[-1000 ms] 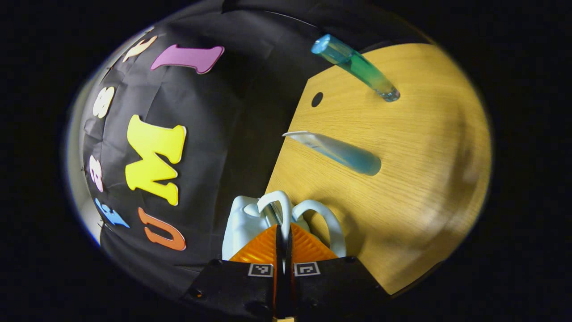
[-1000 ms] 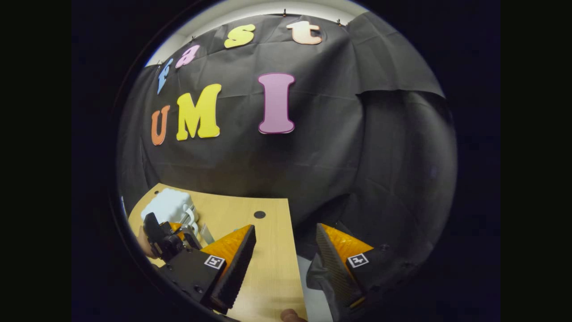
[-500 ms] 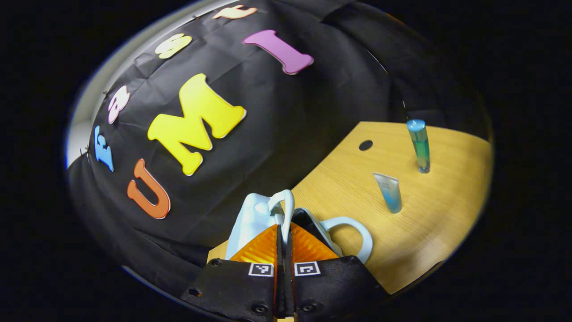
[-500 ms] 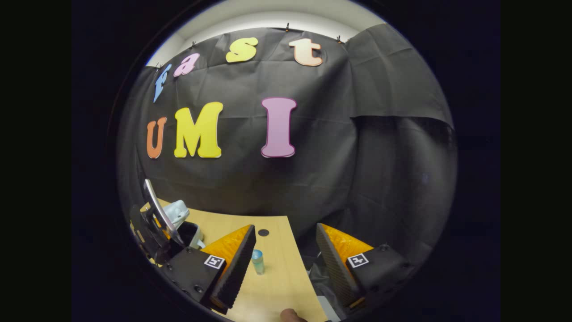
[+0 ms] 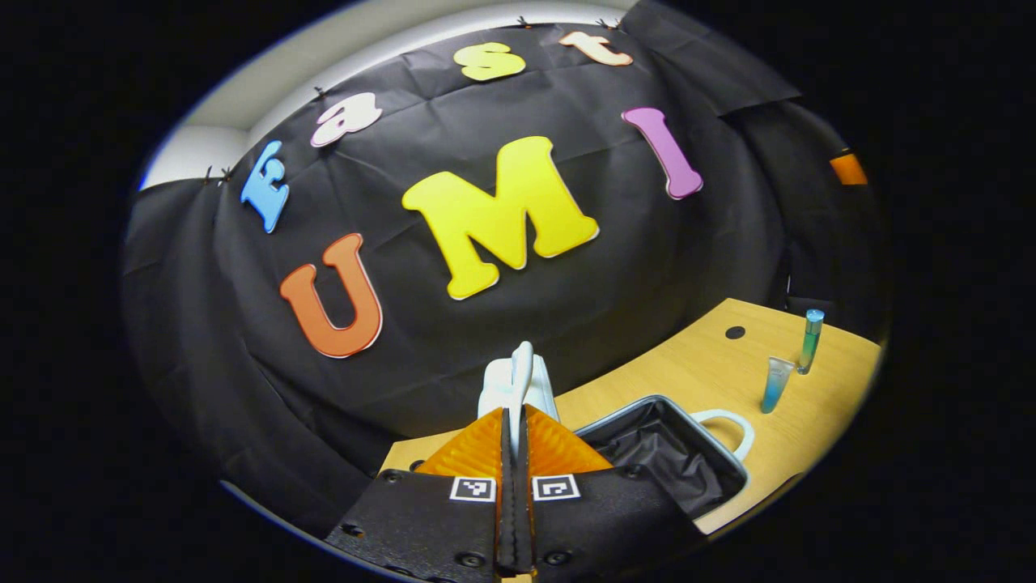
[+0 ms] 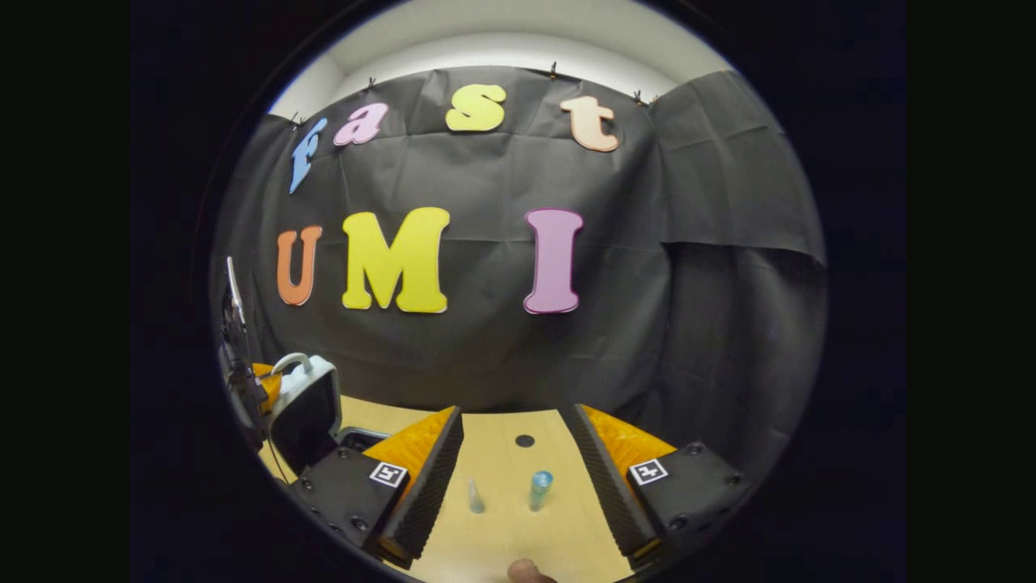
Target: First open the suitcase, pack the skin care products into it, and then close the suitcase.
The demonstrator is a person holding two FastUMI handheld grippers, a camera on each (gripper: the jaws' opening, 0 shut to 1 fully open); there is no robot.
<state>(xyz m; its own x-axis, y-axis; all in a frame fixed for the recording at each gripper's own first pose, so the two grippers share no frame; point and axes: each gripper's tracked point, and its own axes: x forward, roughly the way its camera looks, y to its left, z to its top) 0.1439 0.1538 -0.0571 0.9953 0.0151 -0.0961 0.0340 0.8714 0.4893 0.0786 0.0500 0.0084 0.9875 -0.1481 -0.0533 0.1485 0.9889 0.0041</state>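
Observation:
My left gripper (image 5: pixel 514 414) is shut on the pale handle (image 5: pixel 522 374) of the suitcase lid, which it holds raised. Below it to the right, the open suitcase base (image 5: pixel 732 468) shows its black lining and a second handle. A short blue tube (image 5: pixel 775 385) and a taller blue-green tube (image 5: pixel 809 340) stand upright on the wooden table (image 5: pixel 680 372) beyond the case. In the right gripper view, my right gripper (image 6: pixel 518 486) is open above the table, and the short tube (image 6: pixel 475 495) and tall tube (image 6: pixel 539 490) stand between its fingers, farther off. The raised lid (image 6: pixel 307 405) stands at the left.
A small dark hole (image 6: pixel 524 441) marks the table behind the tubes. The black cloth wall closes off the table's far edge. A fingertip (image 6: pixel 526 573) shows at the bottom of the right gripper view.
The left gripper has swung the lid up by its handle, baring the black-lined base. The right gripper view has shifted so that both tubes now stand between its open fingers.

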